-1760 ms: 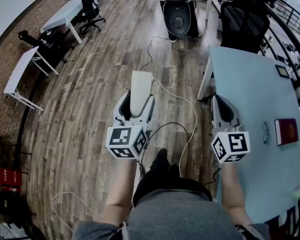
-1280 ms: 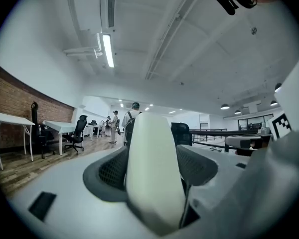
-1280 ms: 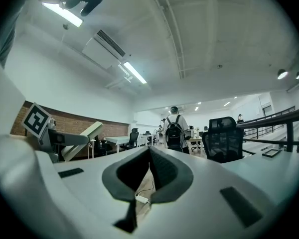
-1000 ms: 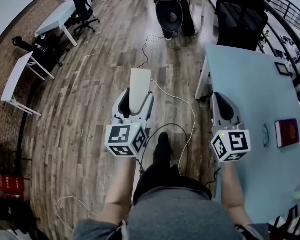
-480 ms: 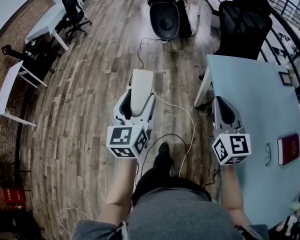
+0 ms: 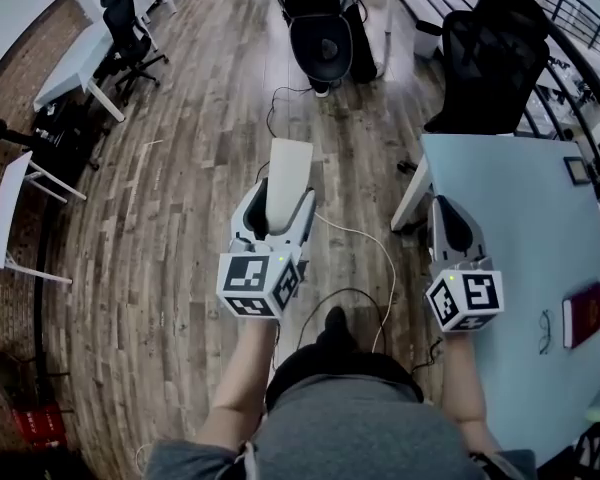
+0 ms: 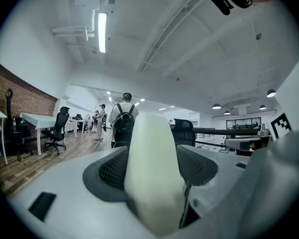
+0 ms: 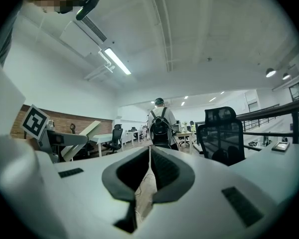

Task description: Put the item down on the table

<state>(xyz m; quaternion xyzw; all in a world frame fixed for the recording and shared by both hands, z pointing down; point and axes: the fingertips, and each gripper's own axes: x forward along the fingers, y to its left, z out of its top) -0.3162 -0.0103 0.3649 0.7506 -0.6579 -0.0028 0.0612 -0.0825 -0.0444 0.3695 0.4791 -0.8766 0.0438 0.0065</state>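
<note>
White slab (image 6: 288, 163) is clamped in the left gripper (image 6: 279, 200) over the floor (image 6: 180, 168); right gripper (image 6: 443, 208) is pinched together, empty, by the table (image 6: 515, 218).

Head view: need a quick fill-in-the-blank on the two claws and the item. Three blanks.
1. The left claw is shut on a tall ____ item.
2. The right claw is shut and ____.
3. In the head view the item shows against the wood ____, to the left of the table.

Missing words: white; empty; floor
</note>
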